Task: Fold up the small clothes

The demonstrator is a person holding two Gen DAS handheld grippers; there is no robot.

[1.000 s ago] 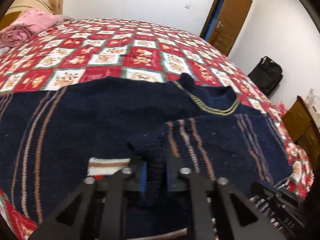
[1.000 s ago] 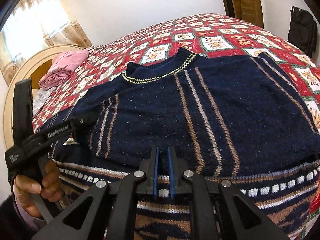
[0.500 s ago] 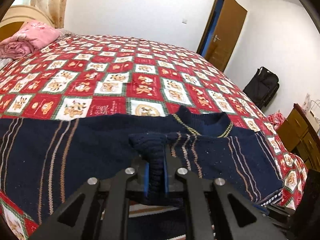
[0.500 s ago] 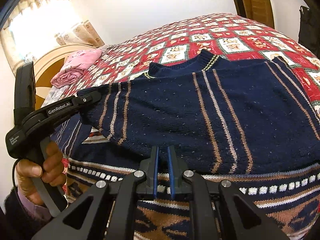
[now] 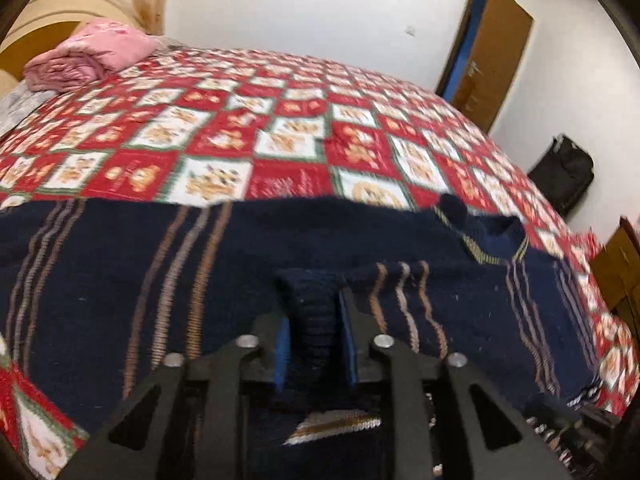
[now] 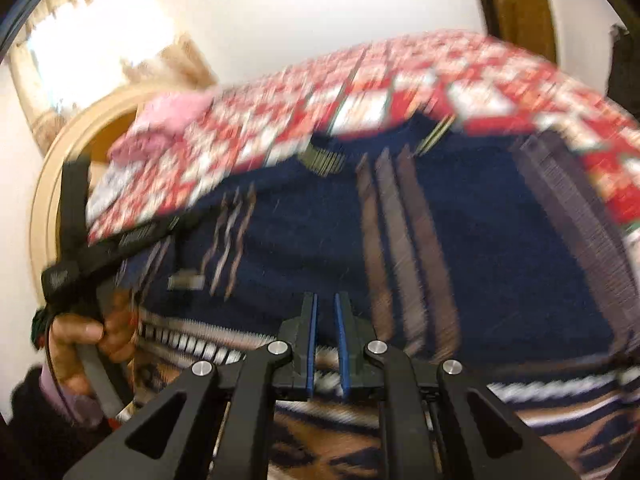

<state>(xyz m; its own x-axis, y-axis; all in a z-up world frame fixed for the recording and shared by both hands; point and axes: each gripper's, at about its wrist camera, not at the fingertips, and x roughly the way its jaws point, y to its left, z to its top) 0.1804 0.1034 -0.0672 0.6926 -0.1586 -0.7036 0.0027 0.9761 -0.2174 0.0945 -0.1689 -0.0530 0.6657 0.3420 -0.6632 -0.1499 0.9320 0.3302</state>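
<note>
Left gripper: blue-padded jaws closed on a bunched ribbed cuff of the navy knitted sweater with tan and grey vertical stripes, fold of knit rising between and above the pads. Sweater spread flat on the red-and-white patchwork bedspread, extending left, right and ahead of the jaws; collar with yellow trim ahead and to the right. Right gripper: jaws narrow, a slim gap between the blue pads; whether any fabric is pinched there, cannot tell, frame heavily blurred. Patterned white-and-brown hem band directly below those jaws, navy body ahead of them. Left gripper also seen from the right wrist view, far left of the jaws, held in a bare hand, tip at the sweater's edge. Folded pink blanket far ahead left, near a tan curved headboard. Brown wooden door and black bag ahead right.
</note>
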